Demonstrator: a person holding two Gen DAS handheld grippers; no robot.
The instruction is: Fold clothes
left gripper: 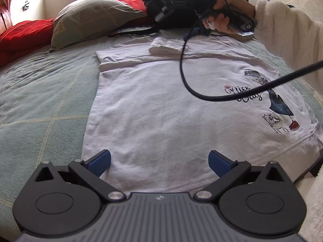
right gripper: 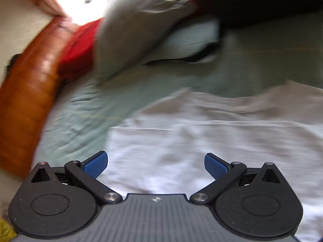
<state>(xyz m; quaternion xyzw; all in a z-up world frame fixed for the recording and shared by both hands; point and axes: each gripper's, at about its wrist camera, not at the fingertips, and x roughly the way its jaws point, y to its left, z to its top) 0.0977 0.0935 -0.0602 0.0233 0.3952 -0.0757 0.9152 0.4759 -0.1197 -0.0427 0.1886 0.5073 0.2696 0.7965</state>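
A white T-shirt (left gripper: 161, 104) with a "Nice Day" print lies flat on the bed, its far sleeve part folded inward. My left gripper (left gripper: 159, 162) hovers open over the shirt's near hem, with nothing between its blue pads. In the left wrist view a hand (left gripper: 224, 18) in a fluffy white sleeve holds the other gripper above the shirt's far end, and a black cable (left gripper: 182, 64) hangs from it. The right wrist view is blurred: my right gripper (right gripper: 156, 165) stands open over the white shirt (right gripper: 201, 141), holding nothing.
The bed has a pale green checked cover (left gripper: 40, 92). A grey pillow (left gripper: 88, 22), red pillows (left gripper: 24, 34) and a black backpack (left gripper: 177, 2) lie at the far end. A brown padded headboard (right gripper: 26, 100) runs along the left in the right wrist view.
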